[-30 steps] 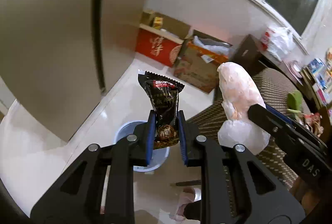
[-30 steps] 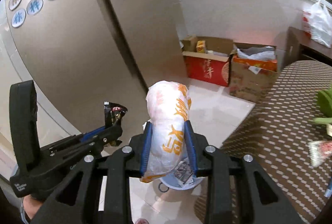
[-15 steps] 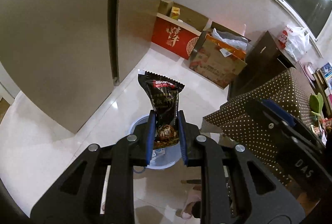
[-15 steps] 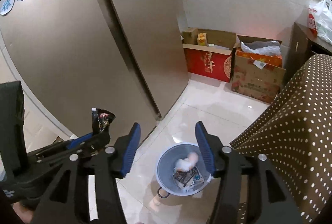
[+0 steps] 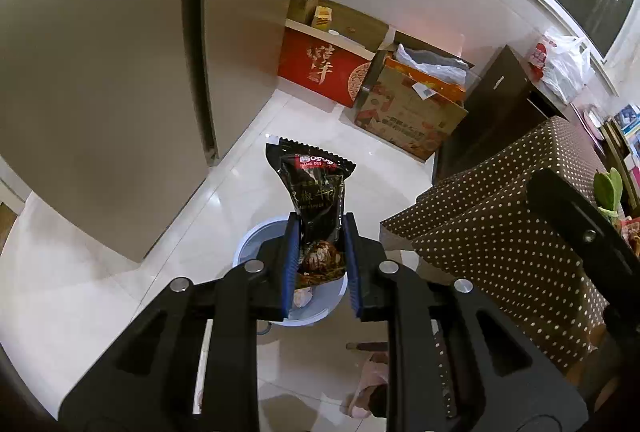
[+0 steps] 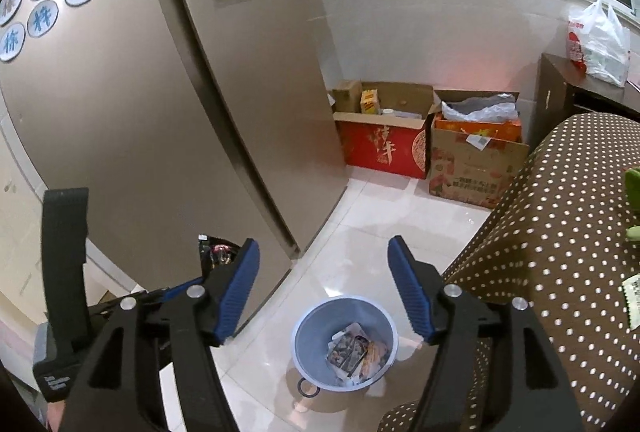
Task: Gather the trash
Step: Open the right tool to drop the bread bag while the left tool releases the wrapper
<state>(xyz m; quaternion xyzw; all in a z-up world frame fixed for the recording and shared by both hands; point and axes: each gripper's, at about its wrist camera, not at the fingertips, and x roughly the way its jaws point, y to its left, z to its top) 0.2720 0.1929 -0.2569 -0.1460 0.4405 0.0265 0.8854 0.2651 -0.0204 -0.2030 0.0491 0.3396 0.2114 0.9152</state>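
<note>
My left gripper (image 5: 318, 264) is shut on a black snack wrapper (image 5: 316, 199) and holds it upright above a light blue trash bin (image 5: 250, 244) on the floor. My right gripper (image 6: 324, 292) is open and empty, high above the same bin (image 6: 346, 344), which holds several wrappers and papers. The left gripper's body and the wrapper's top (image 6: 218, 252) show at the left of the right wrist view.
A beige fridge (image 6: 160, 135) stands left of the bin. A table with a brown dotted cloth (image 6: 560, 252) is at the right. A red box (image 5: 320, 67) and a cardboard box (image 5: 408, 111) stand by the far wall. A dark cabinet (image 5: 492, 111) carries a white bag.
My right gripper opened and let go of the white and orange bag, which dropped toward the bin. The left gripper still holds the black wrapper and moved closer over the bin.
</note>
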